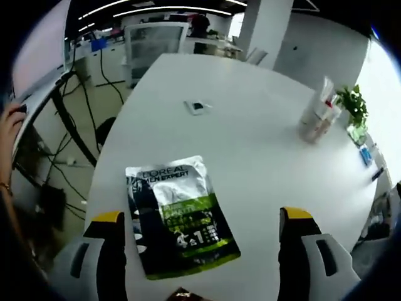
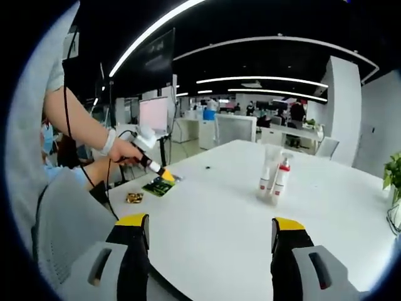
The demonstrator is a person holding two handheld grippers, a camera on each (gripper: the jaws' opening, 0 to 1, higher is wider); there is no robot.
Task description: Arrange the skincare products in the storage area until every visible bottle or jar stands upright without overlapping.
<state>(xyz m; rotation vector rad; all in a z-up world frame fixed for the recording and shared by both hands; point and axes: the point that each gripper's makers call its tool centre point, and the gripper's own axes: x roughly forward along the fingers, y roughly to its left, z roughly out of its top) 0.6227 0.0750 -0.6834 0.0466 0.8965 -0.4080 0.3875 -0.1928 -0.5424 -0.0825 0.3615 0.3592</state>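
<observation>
Skincare bottles (image 2: 274,173): standing upright close together on the white table (image 2: 250,213), right of centre in the right gripper view; in the left gripper view they sit in the upper right.
Sachet (image 1: 178,213): a L'Oreal Men Expert packet lying flat on the table, lower centre, between the left gripper's (image 1: 203,241) jaws but not touched.
Left gripper: jaws spread wide, holding nothing.
Right gripper (image 2: 210,241): jaws spread apart, nothing between them.
Person's hand (image 2: 125,152): gripping the left tool at left of the right gripper view.
Plant (image 1: 352,103): far right table edge.
</observation>
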